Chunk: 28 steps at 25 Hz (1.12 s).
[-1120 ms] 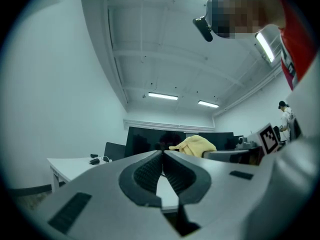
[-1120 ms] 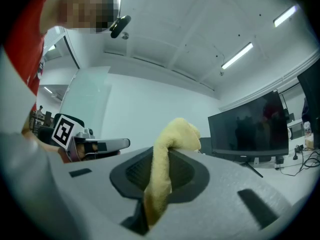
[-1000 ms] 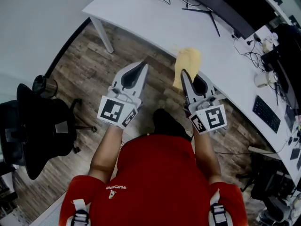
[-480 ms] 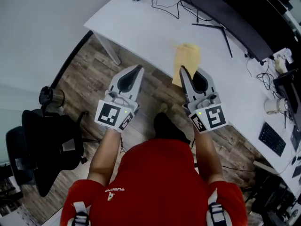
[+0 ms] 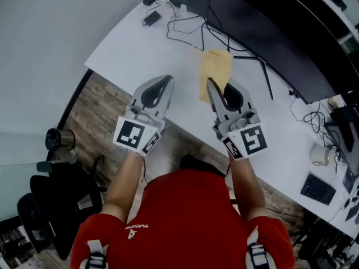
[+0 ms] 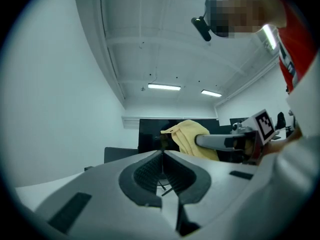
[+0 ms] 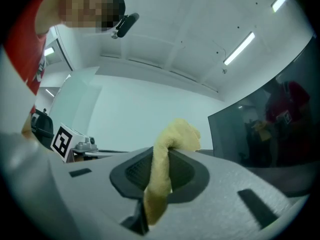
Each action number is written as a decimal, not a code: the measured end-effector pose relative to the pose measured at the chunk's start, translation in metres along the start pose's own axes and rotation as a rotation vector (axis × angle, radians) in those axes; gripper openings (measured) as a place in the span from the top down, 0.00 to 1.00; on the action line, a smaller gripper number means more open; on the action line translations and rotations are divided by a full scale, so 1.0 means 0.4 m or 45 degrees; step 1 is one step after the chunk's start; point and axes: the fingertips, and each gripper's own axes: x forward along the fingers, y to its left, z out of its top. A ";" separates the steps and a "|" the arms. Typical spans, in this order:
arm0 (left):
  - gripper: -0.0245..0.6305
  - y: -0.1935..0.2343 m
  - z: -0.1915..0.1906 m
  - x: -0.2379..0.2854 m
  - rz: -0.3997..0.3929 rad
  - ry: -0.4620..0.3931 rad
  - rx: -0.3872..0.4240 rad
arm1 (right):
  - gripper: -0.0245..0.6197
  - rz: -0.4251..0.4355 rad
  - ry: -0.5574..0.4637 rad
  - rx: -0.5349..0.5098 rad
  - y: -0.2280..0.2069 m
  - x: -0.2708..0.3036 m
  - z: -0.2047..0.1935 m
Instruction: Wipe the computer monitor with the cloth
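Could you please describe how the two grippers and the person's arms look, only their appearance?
The left gripper and the right gripper are light grey plastic and taper to a pointed tip. Dark ribbed pads sit inside a dark oval opening. Each gripper carries a white cube with black square markers. The person wears a red short-sleeved shirt, and the forearms are bare.

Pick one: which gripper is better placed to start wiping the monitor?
Right, probably. The right gripper is shut on the yellow cloth, and the monitor stands just ahead on its side. The left gripper is shut with nothing between its jaws.
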 end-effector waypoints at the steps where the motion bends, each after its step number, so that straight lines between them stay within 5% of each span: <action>1: 0.95 0.008 0.002 0.029 -0.009 -0.001 0.005 | 0.87 0.000 0.000 -0.007 -0.021 0.018 0.005; 15: 0.95 0.087 0.038 0.309 -0.167 -0.025 0.026 | 0.87 -0.088 0.018 -0.033 -0.221 0.198 0.102; 28: 0.95 0.199 0.089 0.545 -0.427 -0.087 0.027 | 0.87 -0.318 0.020 -0.074 -0.387 0.420 0.227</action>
